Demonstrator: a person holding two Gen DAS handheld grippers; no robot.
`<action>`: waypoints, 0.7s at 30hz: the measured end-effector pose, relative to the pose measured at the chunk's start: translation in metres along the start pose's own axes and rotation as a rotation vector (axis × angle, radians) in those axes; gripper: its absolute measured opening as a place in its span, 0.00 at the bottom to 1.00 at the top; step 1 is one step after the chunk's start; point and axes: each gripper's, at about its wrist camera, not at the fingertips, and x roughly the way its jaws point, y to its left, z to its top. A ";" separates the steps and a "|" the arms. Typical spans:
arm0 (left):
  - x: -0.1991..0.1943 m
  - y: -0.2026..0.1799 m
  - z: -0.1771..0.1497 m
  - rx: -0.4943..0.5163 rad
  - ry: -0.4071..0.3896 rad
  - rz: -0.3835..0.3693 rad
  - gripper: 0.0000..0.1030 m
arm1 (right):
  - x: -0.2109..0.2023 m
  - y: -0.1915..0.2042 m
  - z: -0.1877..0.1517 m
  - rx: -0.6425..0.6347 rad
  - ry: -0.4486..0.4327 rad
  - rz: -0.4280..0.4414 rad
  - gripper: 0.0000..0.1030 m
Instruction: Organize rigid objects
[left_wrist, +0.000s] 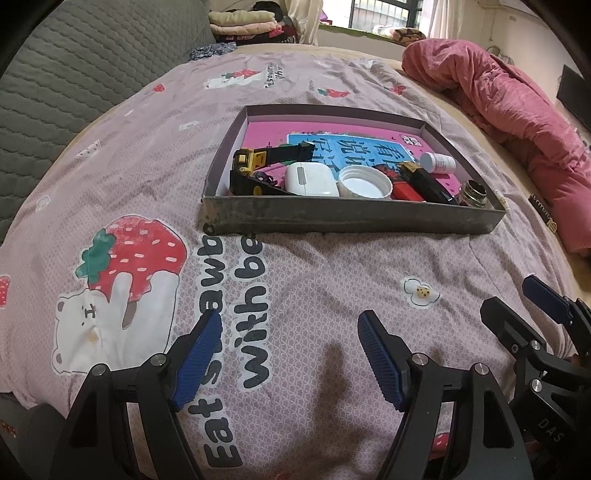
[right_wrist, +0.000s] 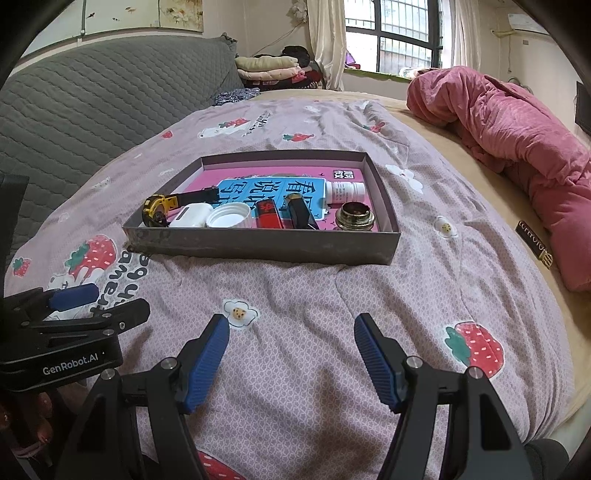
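Left wrist view: two black claws with blue ribbed pads, the left claw (left_wrist: 290, 354) and the right claw (right_wrist: 291, 363), hover released and empty, tilted down over one pink strawberry-print bed cover (left_wrist: 314, 280) reading "Eat … with be…"; the left claw's body reads "GenRobot.AI". Beyond, one shallow grey cardboard tray (left_wrist: 351, 220) holds seven things: yellow-black toy truck (left_wrist: 251, 162), white earbud case (left_wrist: 310, 179), white ribbed lid (left_wrist: 365, 181), red lighter (left_wrist: 404, 190), black lighter (left_wrist: 430, 184), white pill bottle (left_wrist: 437, 162), metal threaded cap (left_wrist: 476, 191).

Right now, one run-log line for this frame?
left gripper: open, empty | right gripper: open, empty | tray: holds all small items | bedspread: nothing loose
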 end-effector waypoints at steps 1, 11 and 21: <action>0.000 0.000 0.000 0.000 0.000 -0.001 0.75 | 0.000 0.000 0.000 -0.001 0.001 -0.001 0.68; 0.001 0.002 0.000 -0.006 0.009 -0.005 0.75 | 0.002 -0.002 0.000 0.001 0.005 -0.016 0.68; 0.003 0.004 0.000 -0.006 0.006 -0.005 0.75 | 0.005 -0.008 -0.001 0.026 0.009 -0.025 0.68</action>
